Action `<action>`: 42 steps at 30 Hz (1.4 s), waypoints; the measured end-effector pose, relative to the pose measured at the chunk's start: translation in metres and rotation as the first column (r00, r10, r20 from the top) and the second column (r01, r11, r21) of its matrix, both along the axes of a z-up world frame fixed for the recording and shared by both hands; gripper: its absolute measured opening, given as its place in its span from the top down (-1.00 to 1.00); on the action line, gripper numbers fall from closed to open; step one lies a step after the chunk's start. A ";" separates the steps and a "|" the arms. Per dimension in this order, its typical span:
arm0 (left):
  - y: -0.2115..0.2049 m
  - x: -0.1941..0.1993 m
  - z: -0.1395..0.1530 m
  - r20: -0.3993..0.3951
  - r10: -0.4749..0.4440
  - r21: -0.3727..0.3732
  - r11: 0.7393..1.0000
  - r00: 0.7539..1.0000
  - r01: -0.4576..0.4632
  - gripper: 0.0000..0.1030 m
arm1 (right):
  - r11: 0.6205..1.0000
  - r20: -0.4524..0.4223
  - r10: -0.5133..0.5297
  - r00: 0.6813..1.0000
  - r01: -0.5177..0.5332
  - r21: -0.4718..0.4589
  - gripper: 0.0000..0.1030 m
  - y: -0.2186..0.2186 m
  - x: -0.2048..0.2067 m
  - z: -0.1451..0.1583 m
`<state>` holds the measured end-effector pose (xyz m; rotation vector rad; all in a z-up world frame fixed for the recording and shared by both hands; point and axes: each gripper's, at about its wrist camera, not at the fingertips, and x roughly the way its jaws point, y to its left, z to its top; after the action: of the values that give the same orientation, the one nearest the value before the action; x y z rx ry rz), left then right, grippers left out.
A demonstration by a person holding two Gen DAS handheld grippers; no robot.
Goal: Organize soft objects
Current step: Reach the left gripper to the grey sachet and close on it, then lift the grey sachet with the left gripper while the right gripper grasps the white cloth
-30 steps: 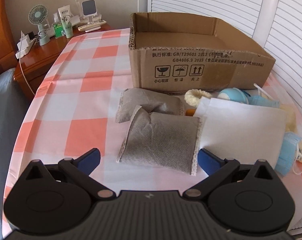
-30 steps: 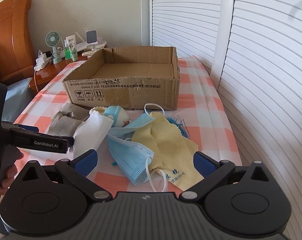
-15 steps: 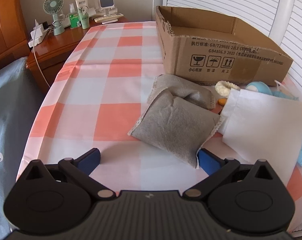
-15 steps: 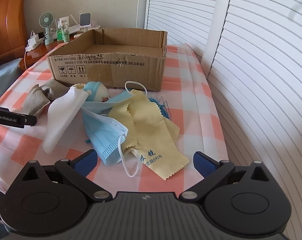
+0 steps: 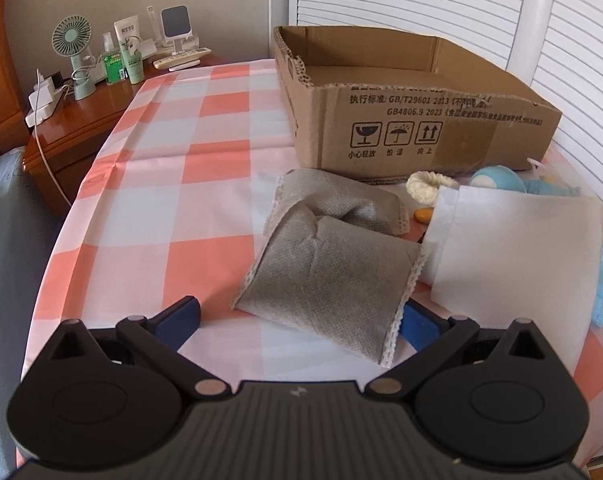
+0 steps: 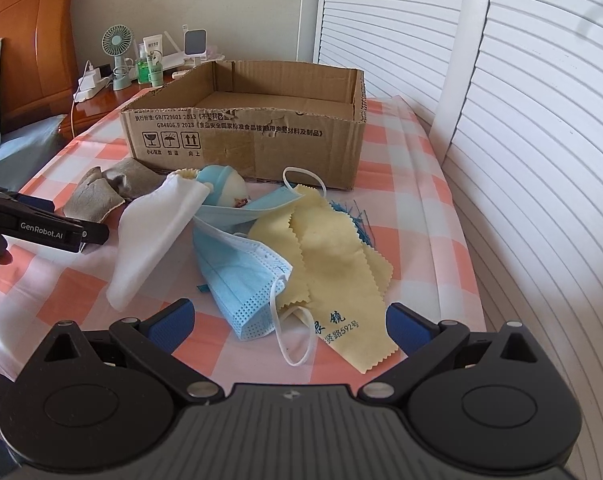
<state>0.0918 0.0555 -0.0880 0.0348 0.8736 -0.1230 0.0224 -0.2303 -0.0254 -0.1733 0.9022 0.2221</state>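
Note:
My left gripper (image 5: 299, 320) is open and low over the checked cloth (image 5: 161, 184). The near corner of a grey fabric pouch (image 5: 325, 276) lies between its fingers. A second grey pouch (image 5: 337, 200) leans behind the first, and a white cloth bag (image 5: 513, 248) lies to the right. My right gripper (image 6: 289, 320) is open, with the edge of a blue face mask (image 6: 241, 276) and its ear loop between the fingertips. Yellow cleaning cloths (image 6: 341, 256) lie beside the mask. A blue round toy (image 6: 221, 184) rests in front of the open cardboard box (image 6: 241, 140).
A nightstand (image 5: 73, 120) with a small fan, bottles and a charger stands at the far left. Blue-grey bedding (image 5: 5, 240) borders the table's left edge. White louvred doors (image 6: 541, 160) run along the right. The left gripper's near finger (image 6: 61, 232) reaches in beside the white bag (image 6: 157, 232).
My left gripper swung left, then came back closer, so the front grey pouch now reaches between its fingers. My right gripper moved in toward the blue mask and yellow cloths. Both stay open.

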 end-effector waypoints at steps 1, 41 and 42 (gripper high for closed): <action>0.000 0.001 0.000 0.006 -0.008 0.001 1.000 1.000 0.008 -1.00 | 1.000 0.000 0.000 1.000 0.000 0.001 -1.00 -0.001 0.001 -0.001; 0.028 -0.038 0.015 0.007 0.119 0.014 0.993 0.993 -0.119 -0.65 | 0.946 0.036 0.317 0.948 -0.318 0.066 -1.00 0.077 0.047 0.022; 0.028 -0.039 0.016 0.009 0.118 0.012 0.993 0.993 -0.118 -0.65 | 0.941 0.019 0.332 0.943 -0.332 0.062 -1.00 0.085 0.051 0.018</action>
<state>0.0531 0.0831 -0.0723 -0.0046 0.8665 -0.0067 0.0738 -0.1450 -0.0071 -0.2667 0.8532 0.5637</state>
